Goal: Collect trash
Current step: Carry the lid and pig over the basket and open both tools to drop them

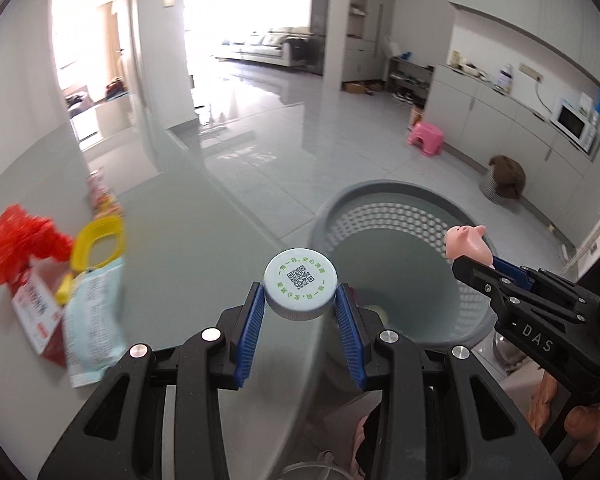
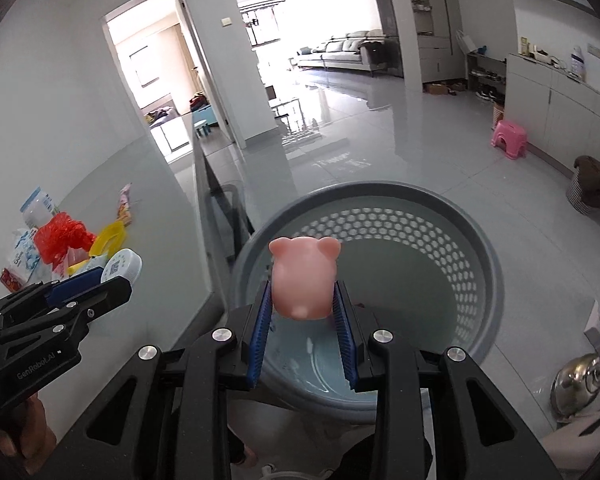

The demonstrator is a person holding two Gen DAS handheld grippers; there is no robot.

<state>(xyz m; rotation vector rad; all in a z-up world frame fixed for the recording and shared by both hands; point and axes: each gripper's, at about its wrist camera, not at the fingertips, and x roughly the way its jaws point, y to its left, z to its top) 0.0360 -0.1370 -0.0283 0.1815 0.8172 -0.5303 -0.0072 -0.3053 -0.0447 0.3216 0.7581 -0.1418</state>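
Left of the left tongs (image 1: 300,304), the red wrapper (image 1: 18,242) and the packets (image 1: 88,320) on the table (image 1: 188,248) are smeared by blur, so their print cannot be read. Beyond the right tongs (image 2: 303,300), the floor of the basket (image 2: 472,248) is largely hidden behind the pink pig (image 2: 304,280). The kettle (image 2: 580,384) to their right is cut by the picture's edge.

Both wrist views angled down, close over shared basket (image 1: 400,216), table (image 1: 204,240) edge, perhaps blurred
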